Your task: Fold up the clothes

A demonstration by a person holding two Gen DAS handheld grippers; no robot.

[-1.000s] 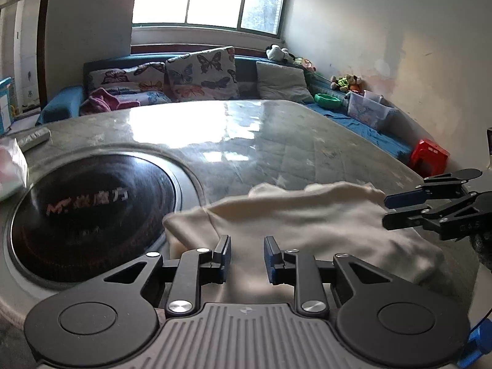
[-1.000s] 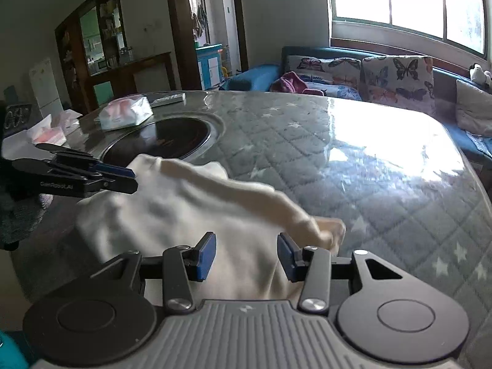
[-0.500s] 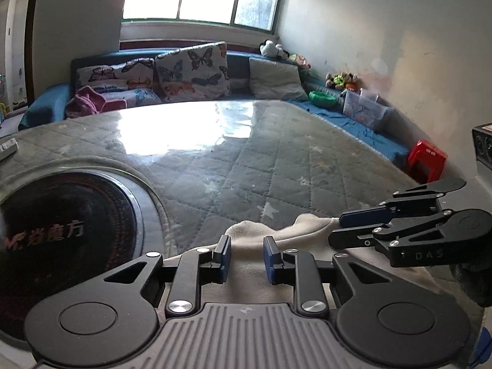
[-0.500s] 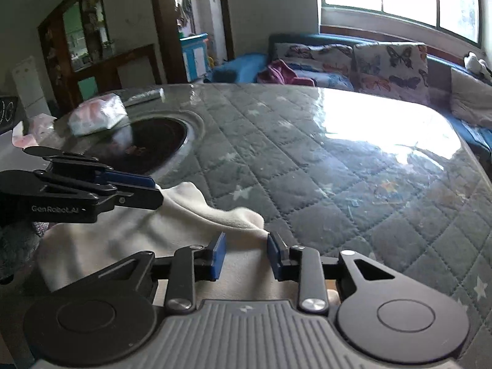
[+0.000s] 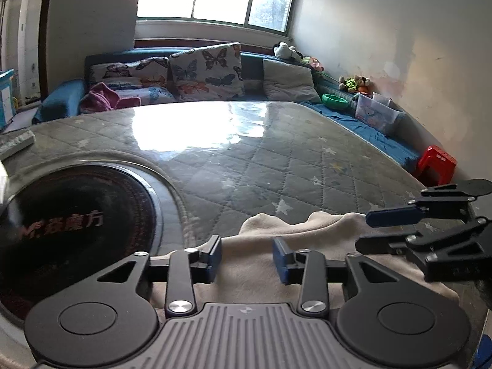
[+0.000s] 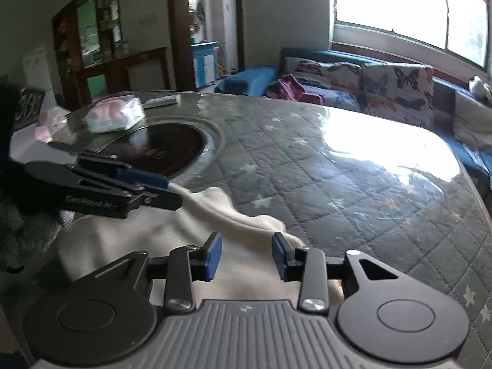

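A cream garment (image 5: 307, 230) lies bunched at the near edge of the quilted grey table (image 5: 276, 160). My left gripper (image 5: 246, 258) hangs just over its near part, jaws apart, with cloth showing under and between the blue pads. The right gripper (image 5: 369, 230) comes in from the right over the same garment, its fingers spread. In the right wrist view the garment (image 6: 138, 233) runs under my right gripper (image 6: 246, 256), which is open. There the left gripper (image 6: 172, 190) sits at the garment's far left edge.
A black round cooktop (image 5: 77, 215) is set into the table left of the garment. A tissue pack (image 6: 113, 117) and a remote (image 6: 163, 101) lie beyond it. A sofa with butterfly cushions (image 5: 206, 73) lines the far wall; a red stool (image 5: 436, 161) stands right.
The garment's far edge has been drawn back toward me, so it covers less of the table. Both grippers' jaws are wider than half a second ago, and the cloth now rests loose beneath them.
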